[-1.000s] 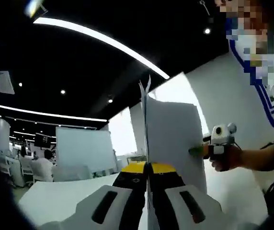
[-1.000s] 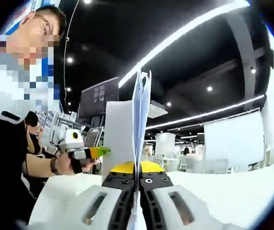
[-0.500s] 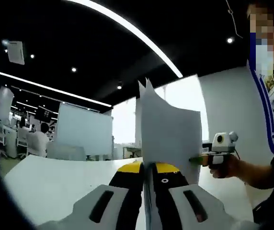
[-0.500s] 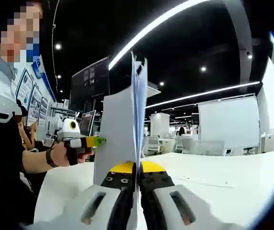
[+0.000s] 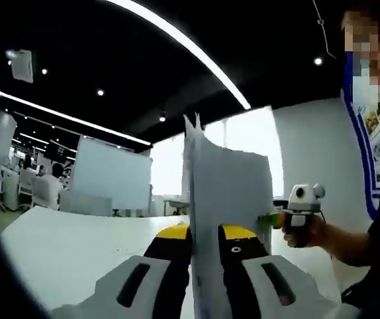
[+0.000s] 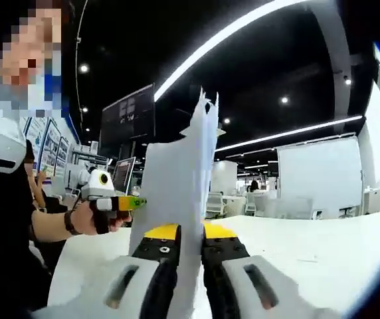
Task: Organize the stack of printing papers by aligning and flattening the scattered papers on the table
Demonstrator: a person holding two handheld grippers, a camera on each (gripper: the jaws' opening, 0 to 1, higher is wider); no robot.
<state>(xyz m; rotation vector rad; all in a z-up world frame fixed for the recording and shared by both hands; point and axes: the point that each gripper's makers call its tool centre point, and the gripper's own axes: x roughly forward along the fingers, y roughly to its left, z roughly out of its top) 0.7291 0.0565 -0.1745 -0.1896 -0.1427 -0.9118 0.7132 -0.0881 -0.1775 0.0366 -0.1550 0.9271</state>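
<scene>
The stack of papers (image 5: 226,199) stands on edge above the white table (image 5: 64,249), held upright between both grippers. In the left gripper view the left gripper (image 5: 205,242) has its yellow-tipped jaws pinching the near edge of the sheets, and past the far right edge of the stack the right gripper (image 5: 270,219) shows in a person's hand (image 5: 303,232), its green tip touching that edge. The right gripper view gives the other side: the right gripper (image 6: 182,242) nips the stack of papers (image 6: 177,193) between its own jaws, and the left gripper (image 6: 127,203) comes in from the left, held in a hand (image 6: 94,219), its tip against the sheets. The top edges of the sheets are ragged and uneven, with corners poking up at different heights.

Beyond the table stand a large whiteboard (image 5: 107,186) and seated people (image 5: 44,189) at far desks. The right gripper view shows a dark wall screen (image 6: 129,123) and the table (image 6: 309,252) with a loose sheet (image 6: 316,258) lying flat on it, well apart from the stack.
</scene>
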